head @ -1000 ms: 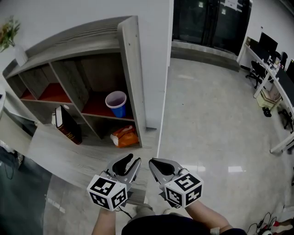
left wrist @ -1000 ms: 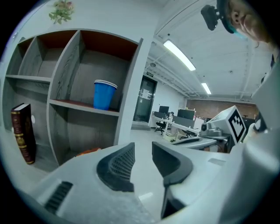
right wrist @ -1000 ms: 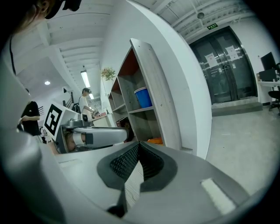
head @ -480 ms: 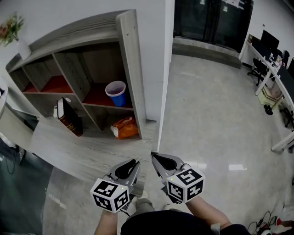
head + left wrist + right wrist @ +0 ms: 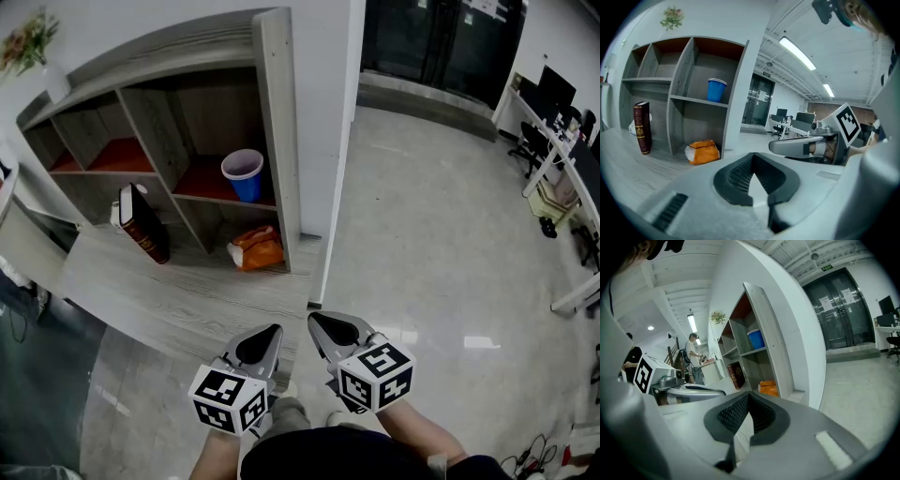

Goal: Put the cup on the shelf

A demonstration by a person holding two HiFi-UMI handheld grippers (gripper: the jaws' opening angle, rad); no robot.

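1. Head view: blue cup (image 5: 243, 174) stands upright on the shelf (image 5: 274, 112), in the right compartment with the red floor, near the right side panel. Task looks done.
2. Left gripper (image 5: 273, 331) and right gripper (image 5: 315, 320) hang side by side at the near edge, well apart from the shelf. Both gripper views show the fingers pressed together with nothing between them.
3. Containers:
   - Cup: mouth up, pale inside, nothing visible in it.
   - Compartment under the cup: orange bag (image 5: 256, 251), slumped on the worktop (image 5: 159, 300). Contents can't be seen.
   - Next compartment left, lower level: dark book (image 5: 142, 223) standing, tilted, partly out onto the worktop.
4. Risks, as I judge them:
   - Cup looks light and is likely empty, so any bump from a gripper reaching back in would tip it or push it off the front of the board.
   - A re-grip with the fingers unspread would just shove the cup.
   - Sweeping low across the worktop could catch the tilted book and knock it flat.
5. Safest call: keep both grippers clear of the shelf.
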